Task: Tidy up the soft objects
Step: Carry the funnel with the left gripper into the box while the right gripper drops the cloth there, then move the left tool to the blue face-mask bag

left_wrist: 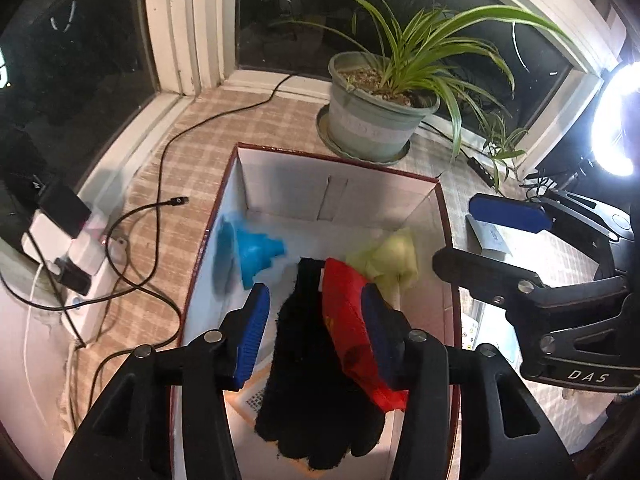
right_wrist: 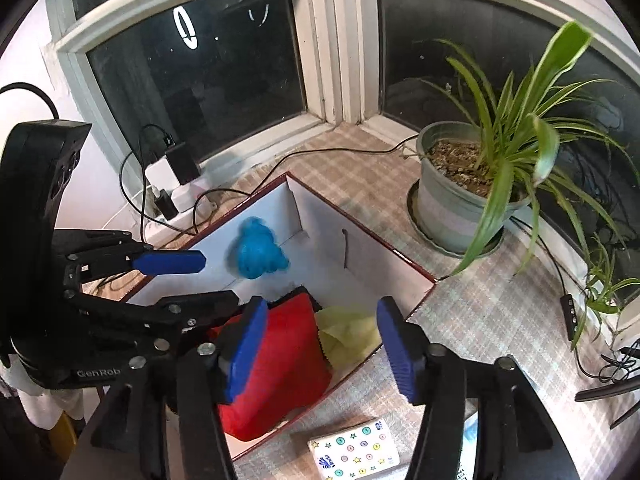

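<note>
A white cardboard box with a dark red rim (left_wrist: 438, 216) (right_wrist: 360, 222) stands on the checked cloth. In it lie a blue plush (left_wrist: 256, 254) (right_wrist: 258, 254), a yellow-green soft piece (left_wrist: 390, 260) (right_wrist: 348, 334), a red pouch (left_wrist: 352, 324) (right_wrist: 280, 360) and a black glove (left_wrist: 308, 364). My left gripper (left_wrist: 316, 332) hangs open over the box, the glove and pouch between its blue pads, loose. My right gripper (right_wrist: 320, 348) is open and empty above the box's right edge; it shows in the left wrist view (left_wrist: 500, 236) too.
A potted spider plant (left_wrist: 380, 112) (right_wrist: 472, 192) stands behind the box. A power strip with chargers (left_wrist: 68, 248) (right_wrist: 176, 184) and black cables (left_wrist: 160, 184) lie to the left. A dotted tissue pack (right_wrist: 354, 452) lies in front of the box. A bright ring light (left_wrist: 618, 120) is at right.
</note>
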